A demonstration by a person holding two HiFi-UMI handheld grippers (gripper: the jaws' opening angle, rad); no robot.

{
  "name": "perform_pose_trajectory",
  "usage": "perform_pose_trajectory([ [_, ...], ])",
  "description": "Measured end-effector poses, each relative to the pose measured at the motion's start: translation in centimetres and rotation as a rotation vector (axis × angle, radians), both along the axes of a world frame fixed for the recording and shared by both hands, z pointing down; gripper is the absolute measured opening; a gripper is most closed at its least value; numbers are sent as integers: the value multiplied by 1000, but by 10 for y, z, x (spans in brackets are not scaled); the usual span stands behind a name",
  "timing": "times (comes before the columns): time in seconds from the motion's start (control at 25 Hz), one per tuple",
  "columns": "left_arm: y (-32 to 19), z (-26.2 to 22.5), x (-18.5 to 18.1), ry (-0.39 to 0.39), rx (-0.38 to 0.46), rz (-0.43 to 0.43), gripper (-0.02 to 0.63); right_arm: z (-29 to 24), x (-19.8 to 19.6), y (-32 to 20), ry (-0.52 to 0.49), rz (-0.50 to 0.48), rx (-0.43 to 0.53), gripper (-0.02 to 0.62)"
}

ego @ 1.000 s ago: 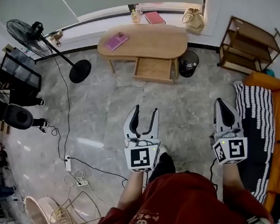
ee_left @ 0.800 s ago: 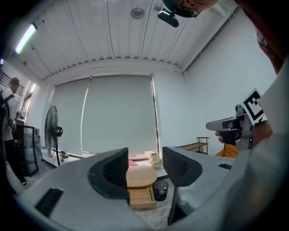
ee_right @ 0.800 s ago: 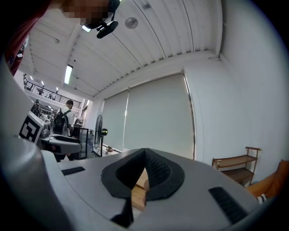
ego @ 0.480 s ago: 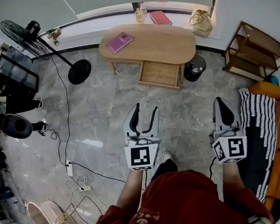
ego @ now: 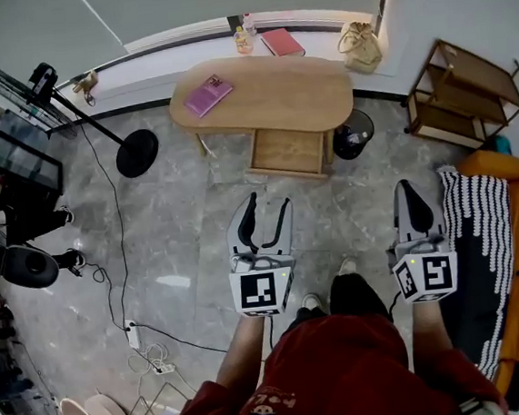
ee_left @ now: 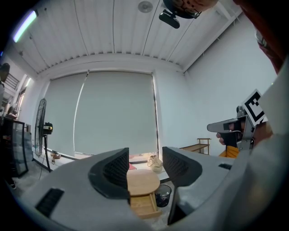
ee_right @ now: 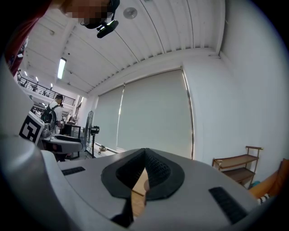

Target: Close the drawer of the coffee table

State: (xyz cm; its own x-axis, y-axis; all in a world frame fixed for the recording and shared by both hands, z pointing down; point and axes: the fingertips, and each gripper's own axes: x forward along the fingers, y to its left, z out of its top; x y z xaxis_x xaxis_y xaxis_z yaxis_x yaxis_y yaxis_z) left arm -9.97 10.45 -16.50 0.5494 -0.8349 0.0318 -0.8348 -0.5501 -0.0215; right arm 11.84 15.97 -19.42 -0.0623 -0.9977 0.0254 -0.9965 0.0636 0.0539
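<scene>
From the head view, an oval pale-wood desk (ego: 275,86) stands on the grey marble floor (ego: 187,209), its shallow drawer (ego: 286,151) pulled out with a bare wooden bottom. A pink book (ego: 208,96) lies on top and a black bin (ego: 353,134) stands beside it, all well ahead of the left gripper (ego: 268,203) and right gripper (ego: 408,188). In the left gripper view the jaws stand apart, holding nothing. In the right gripper view the ribbed jaws meet, gripping nothing.

coffee table (ego: 294,94) tan wood | book (ego: 208,96) pink | blanket (ego: 476,218) black-white striped | floor (ego: 170,229) grey marble
</scene>
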Motion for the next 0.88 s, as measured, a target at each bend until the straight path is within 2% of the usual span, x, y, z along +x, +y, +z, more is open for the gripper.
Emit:
perform_pose_trajectory([
  [0.2,-37,5,34,-10,12,5,229,13,39,-39,-32,16,3,-3],
  [0.32,-72,3,59,0,30,-20,229,22,70,-76,-58,14,-4,-3],
  [0.56,-144,-2,113,27,6,-37,229,27,126,-157,-10,-27,-5,-3],
  [0.88,-219,-3,182,-18,-16,-72,229,23,198,-235,-83,-33,14,-3],
])
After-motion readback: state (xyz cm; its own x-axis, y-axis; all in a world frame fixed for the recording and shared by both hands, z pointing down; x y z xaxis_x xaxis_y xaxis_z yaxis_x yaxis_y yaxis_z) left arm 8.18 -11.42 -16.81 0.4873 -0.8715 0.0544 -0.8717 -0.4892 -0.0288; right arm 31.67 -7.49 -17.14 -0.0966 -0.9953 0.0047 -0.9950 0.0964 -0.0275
